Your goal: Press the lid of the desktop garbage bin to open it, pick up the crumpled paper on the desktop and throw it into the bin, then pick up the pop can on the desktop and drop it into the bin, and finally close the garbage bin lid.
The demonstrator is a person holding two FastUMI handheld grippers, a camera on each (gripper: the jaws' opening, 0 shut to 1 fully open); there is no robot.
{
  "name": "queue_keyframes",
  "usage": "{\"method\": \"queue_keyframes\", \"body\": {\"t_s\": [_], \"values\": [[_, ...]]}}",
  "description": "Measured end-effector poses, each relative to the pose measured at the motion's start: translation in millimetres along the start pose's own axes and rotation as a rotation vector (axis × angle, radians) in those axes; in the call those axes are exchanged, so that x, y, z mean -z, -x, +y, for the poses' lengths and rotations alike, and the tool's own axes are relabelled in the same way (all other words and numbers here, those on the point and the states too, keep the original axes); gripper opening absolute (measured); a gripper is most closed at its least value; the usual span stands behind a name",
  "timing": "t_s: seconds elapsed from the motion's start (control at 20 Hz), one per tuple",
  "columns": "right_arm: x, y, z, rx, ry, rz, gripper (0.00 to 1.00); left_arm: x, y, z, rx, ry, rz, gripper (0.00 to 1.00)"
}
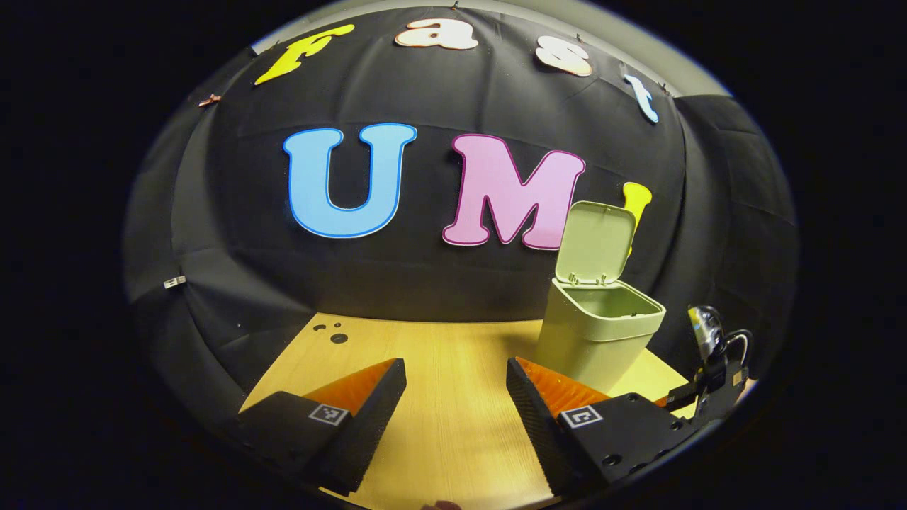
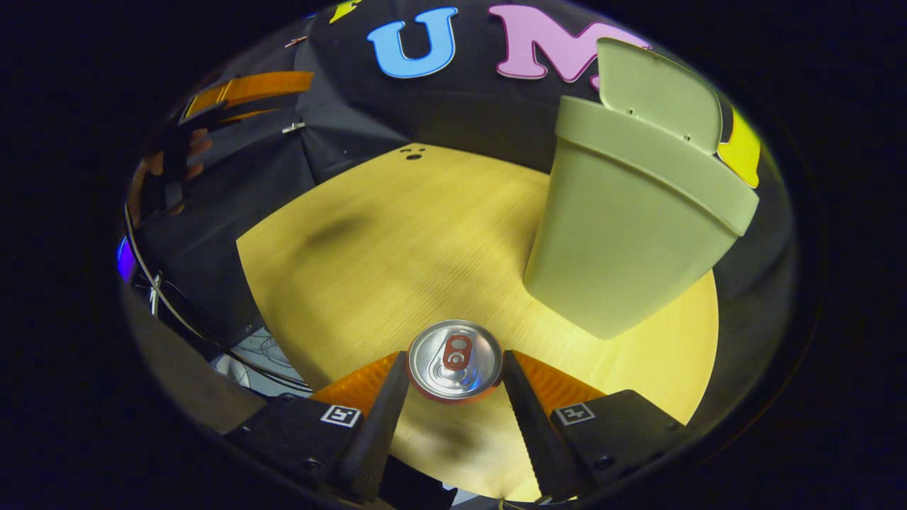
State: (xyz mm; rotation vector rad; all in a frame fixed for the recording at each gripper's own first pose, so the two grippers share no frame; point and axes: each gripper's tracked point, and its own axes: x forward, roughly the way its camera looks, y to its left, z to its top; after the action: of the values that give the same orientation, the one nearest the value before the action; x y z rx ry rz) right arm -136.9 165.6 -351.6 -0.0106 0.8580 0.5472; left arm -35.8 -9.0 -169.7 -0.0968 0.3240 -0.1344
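My right gripper (image 2: 454, 363) is shut on the pop can (image 2: 455, 360), whose silver top with a red tab faces the camera above the wooden table (image 2: 397, 241). The pale green bin (image 2: 623, 234) stands just ahead and to the right, its lid (image 2: 659, 88) raised. In the left gripper view the bin (image 1: 595, 340) stands at the right with its lid (image 1: 596, 241) up and its mouth open. My left gripper (image 1: 455, 368) hangs open over the table (image 1: 439, 340), with nothing between its fingers. The right gripper (image 1: 708, 386) shows at the far right edge, holding the shiny can (image 1: 705, 327) beside the bin.
The black cloth wall closes off the back of the table. A few small dark holes (image 1: 333, 333) mark the table's far left corner. A hand holding the left gripper (image 2: 241, 88) shows high at the left of the right gripper view. Cables hang off the table's left edge (image 2: 163, 297).
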Motion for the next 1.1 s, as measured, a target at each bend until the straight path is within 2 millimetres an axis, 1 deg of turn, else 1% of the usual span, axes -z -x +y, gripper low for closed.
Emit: {"method": "queue_keyframes", "body": {"t_s": [0.1,0.4,0.55,0.65,0.85,1.0,1.1], "values": [[-23,15,-5,0.013,0.005,-0.049,0.83,0,-2,-2,0.003,-0.003,0.001,0.93],[-114,61,-22,0.037,0.0,-0.244,0.83,1,-7,-10,0.023,-0.005,0.003,0.93],[-152,83,-30,0.04,-0.02,-0.328,0.83,-1,-9,-14,0.031,-0.006,-0.001,0.93],[-174,94,-38,0.047,-0.034,-0.379,0.83,-1,-9,-15,0.032,-0.009,-0.001,0.93],[-220,113,-63,0.074,-0.057,-0.499,0.83,1,-7,-15,0.029,-0.011,0.006,0.93],[-246,121,-91,0.122,-0.048,-0.553,0.83,1,-6,-12,0.02,-0.008,0.008,0.93],[-260,123,-108,0.148,-0.061,-0.581,0.82,1,-5,-10,0.013,-0.009,0.011,0.93]]}}
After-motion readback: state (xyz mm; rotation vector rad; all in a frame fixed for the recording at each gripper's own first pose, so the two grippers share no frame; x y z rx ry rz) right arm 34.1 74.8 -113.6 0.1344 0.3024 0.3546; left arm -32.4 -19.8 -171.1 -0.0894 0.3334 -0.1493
